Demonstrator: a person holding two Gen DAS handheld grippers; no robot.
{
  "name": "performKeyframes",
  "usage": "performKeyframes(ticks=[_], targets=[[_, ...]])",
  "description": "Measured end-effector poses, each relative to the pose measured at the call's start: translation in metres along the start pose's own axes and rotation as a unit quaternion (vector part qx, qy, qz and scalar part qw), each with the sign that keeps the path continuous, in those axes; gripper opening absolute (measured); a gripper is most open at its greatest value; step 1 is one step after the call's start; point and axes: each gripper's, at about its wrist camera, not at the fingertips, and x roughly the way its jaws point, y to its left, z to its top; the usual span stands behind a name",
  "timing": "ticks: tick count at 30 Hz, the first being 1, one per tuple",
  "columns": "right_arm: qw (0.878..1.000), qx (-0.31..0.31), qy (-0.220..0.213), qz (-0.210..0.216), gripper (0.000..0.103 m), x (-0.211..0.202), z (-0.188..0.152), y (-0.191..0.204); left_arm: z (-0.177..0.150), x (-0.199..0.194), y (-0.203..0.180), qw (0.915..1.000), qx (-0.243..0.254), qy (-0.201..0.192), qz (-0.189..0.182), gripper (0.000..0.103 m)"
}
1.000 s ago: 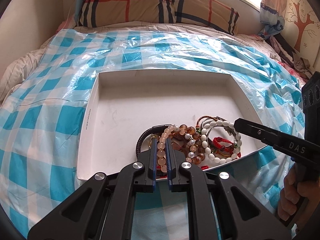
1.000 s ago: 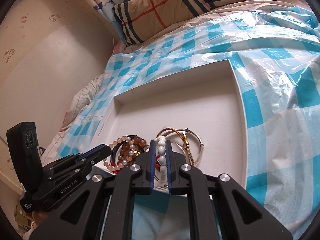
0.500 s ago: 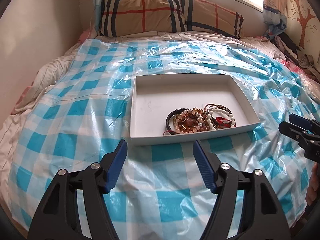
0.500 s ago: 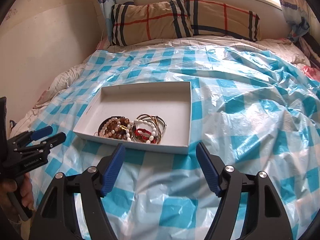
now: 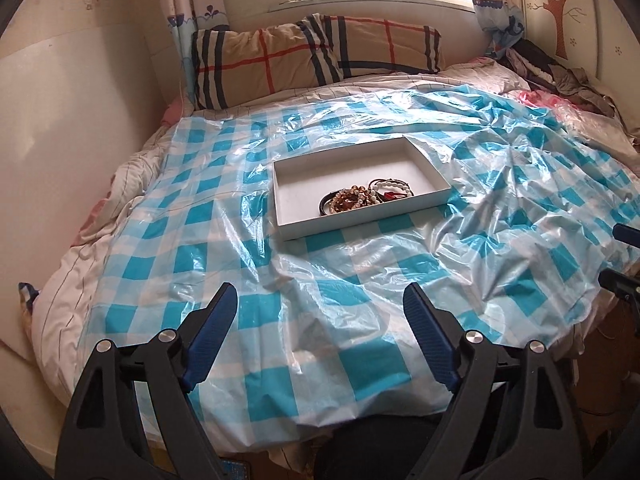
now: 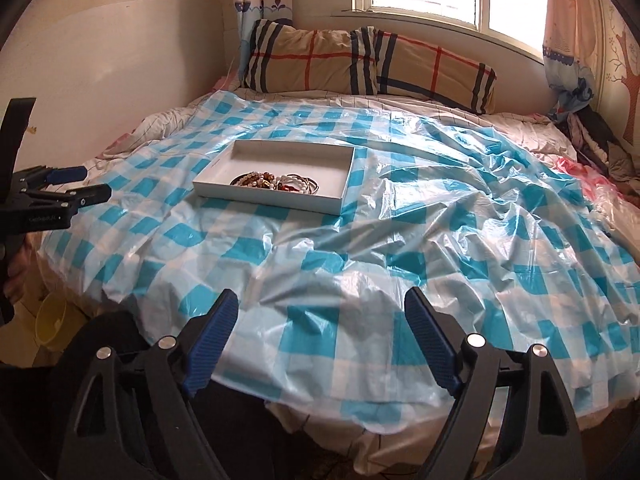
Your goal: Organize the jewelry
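Note:
A white shallow tray [image 5: 304, 184] lies on the bed and holds a heap of beaded bracelets [image 5: 366, 197] near its front edge. The tray [image 6: 224, 160] and bracelets [image 6: 276, 182] also show in the right wrist view. My left gripper [image 5: 320, 312] is open and empty, well back from the tray over the bed's near edge. My right gripper [image 6: 320, 312] is open and empty, also far back from the tray. The left gripper appears in the right wrist view [image 6: 86, 184] at the left edge, and the right gripper's fingertips [image 5: 624, 234] show at the right edge of the left wrist view.
A blue-and-white checked plastic sheet [image 5: 360, 292] covers the bed. A plaid pillow [image 5: 312, 56] lies at the head under a window. Clothes [image 5: 560, 76] are piled at the far right. A wall [image 5: 80, 120] runs along the left side. A yellow bin [image 6: 50, 322] stands on the floor.
Both grippers let go of the bracelets in the tray, opened wide and pulled far back toward the foot of the bed. The bracelets stay heaped in the tray.

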Motion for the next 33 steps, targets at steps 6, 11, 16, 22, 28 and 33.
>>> performKeyframes(ticks=[6, 11, 16, 22, 28, 33], targets=[[0.999, 0.030, 0.036, 0.011, 0.085, -0.037, -0.044, 0.026, -0.036, -0.043, 0.000, 0.9986, -0.052, 0.009, -0.011, 0.082], [0.998, 0.051, 0.040, 0.018, 0.085, -0.062, -0.069, 0.047, -0.071, -0.063, 0.002, 0.9951, -0.094, 0.026, -0.017, 0.084], [0.998, 0.055, 0.032, 0.003, 0.085, -0.082, -0.081, 0.059, -0.094, -0.073, -0.001, 0.9937, -0.105, 0.036, -0.019, 0.084], [0.997, 0.069, 0.026, -0.015, 0.086, -0.097, -0.095, 0.069, -0.106, -0.094, -0.008, 0.9952, -0.095, 0.018, -0.013, 0.087], [0.996, 0.083, 0.014, -0.022, 0.087, -0.109, -0.104, 0.072, -0.116, -0.111, -0.009, 0.9956, -0.092, 0.011, -0.016, 0.088], [0.995, 0.092, 0.005, -0.033, 0.089, -0.119, -0.110, 0.072, -0.126, -0.121, -0.011, 0.9958, -0.090, 0.010, -0.016, 0.090]])
